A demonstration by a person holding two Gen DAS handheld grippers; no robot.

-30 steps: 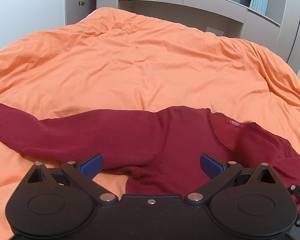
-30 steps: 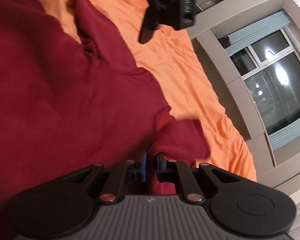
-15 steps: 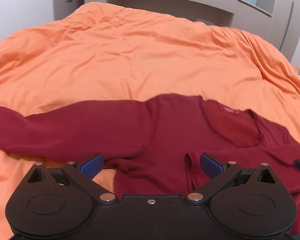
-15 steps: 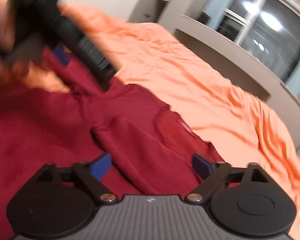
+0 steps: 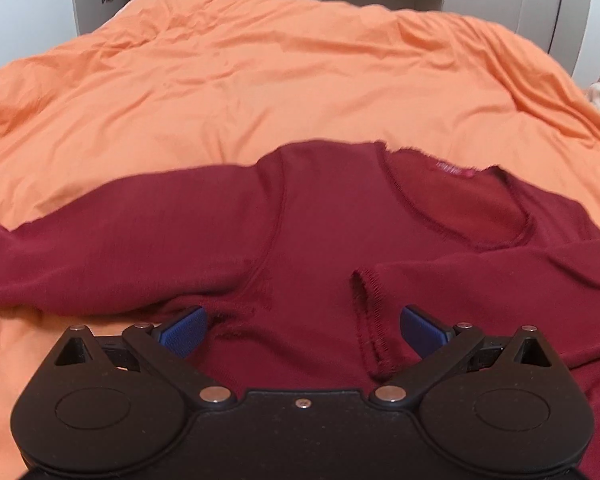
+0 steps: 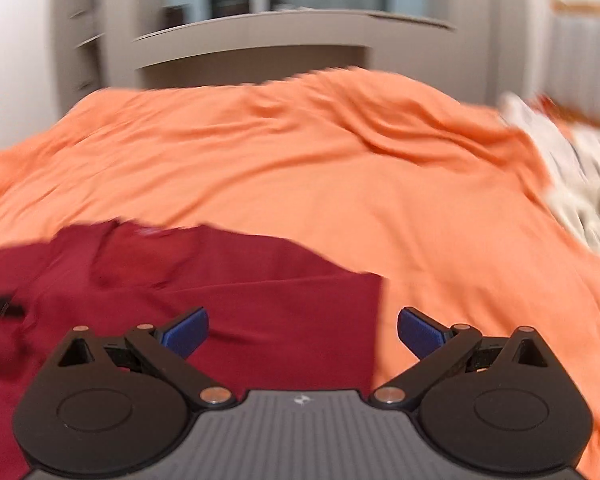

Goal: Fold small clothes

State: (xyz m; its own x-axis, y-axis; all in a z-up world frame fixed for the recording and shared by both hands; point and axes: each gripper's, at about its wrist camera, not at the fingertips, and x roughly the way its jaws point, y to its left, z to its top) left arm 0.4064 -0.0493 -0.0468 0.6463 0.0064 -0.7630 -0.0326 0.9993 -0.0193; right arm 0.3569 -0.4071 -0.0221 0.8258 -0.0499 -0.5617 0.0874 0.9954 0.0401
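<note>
Left wrist view: your left hand-held gripper (image 5: 302, 330) and right hand-held gripper (image 6: 302, 330) stood apart; the folded sleeve (image 5: 480, 280), at 3 o'clock, risked unfolding unpinned.

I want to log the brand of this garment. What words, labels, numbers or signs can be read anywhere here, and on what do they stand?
No text can be read.
Neck label inside the collar of the dark red sweater: pale print, too small and blurred to read.
Small emblem on the right gripper's grey body: a mark, no legible letters.

Sweater's left sleeve (image 5: 60, 256) cut off at frame edge; right-wrist view motion-blurred.
</note>
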